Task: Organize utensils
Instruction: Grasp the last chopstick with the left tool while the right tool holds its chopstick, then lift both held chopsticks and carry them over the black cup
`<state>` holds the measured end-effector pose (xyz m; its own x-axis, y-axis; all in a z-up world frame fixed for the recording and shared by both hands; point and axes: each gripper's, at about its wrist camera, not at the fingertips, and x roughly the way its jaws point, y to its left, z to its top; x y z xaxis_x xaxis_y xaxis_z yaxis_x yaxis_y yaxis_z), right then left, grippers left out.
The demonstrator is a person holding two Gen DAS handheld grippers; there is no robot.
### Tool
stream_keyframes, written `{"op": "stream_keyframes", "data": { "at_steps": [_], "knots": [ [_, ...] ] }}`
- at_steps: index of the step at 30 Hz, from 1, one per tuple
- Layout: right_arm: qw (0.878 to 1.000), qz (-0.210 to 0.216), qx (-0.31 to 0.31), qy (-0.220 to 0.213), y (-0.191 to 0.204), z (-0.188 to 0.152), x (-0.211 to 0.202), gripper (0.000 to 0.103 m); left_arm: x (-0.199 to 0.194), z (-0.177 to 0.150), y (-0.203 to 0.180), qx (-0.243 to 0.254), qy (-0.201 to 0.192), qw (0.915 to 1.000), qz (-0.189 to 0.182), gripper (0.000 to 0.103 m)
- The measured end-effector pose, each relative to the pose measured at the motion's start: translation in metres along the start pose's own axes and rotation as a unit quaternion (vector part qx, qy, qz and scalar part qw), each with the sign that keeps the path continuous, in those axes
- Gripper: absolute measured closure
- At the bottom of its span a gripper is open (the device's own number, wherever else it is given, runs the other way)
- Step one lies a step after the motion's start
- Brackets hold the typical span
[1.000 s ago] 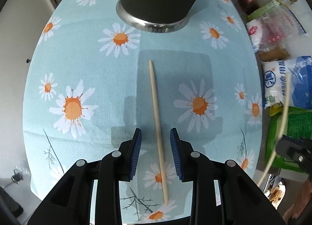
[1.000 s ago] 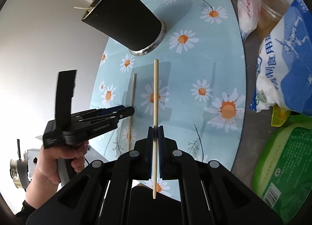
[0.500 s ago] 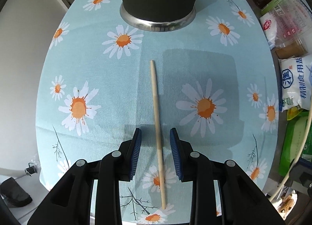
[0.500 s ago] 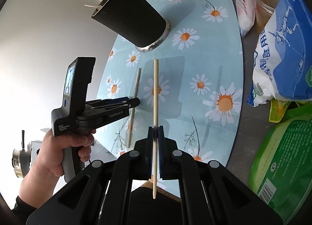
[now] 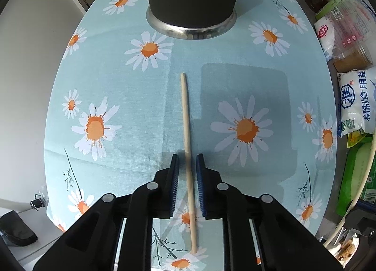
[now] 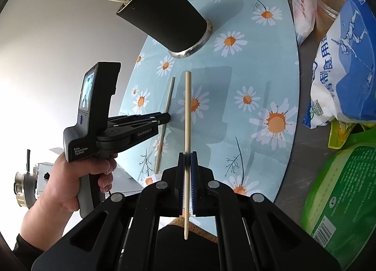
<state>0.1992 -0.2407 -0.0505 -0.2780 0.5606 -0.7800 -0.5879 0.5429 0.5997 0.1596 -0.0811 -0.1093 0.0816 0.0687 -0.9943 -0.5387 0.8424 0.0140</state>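
Narrowed since before, left hand-held gripper [image 5: 187, 172] labelled "GenRobot.AI" is closing around chopstick [image 5: 186, 115], untouched.

Right claw [image 6: 187, 165] tight on chopstick [image 6: 187, 111]; black cup [image 6: 162, 17] beyond

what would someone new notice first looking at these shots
Probably the daisy tablecloth, with a black cup of chopsticks standing at its far end. Next, the right gripper clamped on one chopstick above the cloth, while the left gripper closes around another chopstick lying flat.
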Motion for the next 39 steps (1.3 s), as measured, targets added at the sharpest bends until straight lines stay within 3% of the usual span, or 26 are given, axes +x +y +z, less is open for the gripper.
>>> {"op": "stream_keyframes", "data": {
  "at_steps": [10,16,21,33,39],
  "knots": [
    [1.000,-0.002,0.011,0.001,0.004,0.003,0.012,0.098,0.000,-0.004,0.028,0.002,-0.005,0.9998,-0.018,0.099],
    [1.000,-0.008,0.020,0.001,0.007,0.008,0.023,0.098,-0.003,-0.006,0.045,0.009,-0.006,0.9987,-0.050,0.099],
    [0.999,-0.037,0.026,0.001,0.013,0.017,0.039,0.098,-0.004,-0.003,0.058,0.027,-0.007,0.9961,-0.084,0.099],
    [0.997,-0.068,0.029,-0.037,0.055,0.050,0.069,0.098,-0.064,-0.009,0.145,0.041,-0.089,0.9736,-0.206,0.099],
    [0.993,-0.095,0.008,-0.066,0.099,0.060,0.068,0.098,-0.081,-0.007,0.178,0.040,-0.117,0.9629,-0.240,0.099]
  ]
}}
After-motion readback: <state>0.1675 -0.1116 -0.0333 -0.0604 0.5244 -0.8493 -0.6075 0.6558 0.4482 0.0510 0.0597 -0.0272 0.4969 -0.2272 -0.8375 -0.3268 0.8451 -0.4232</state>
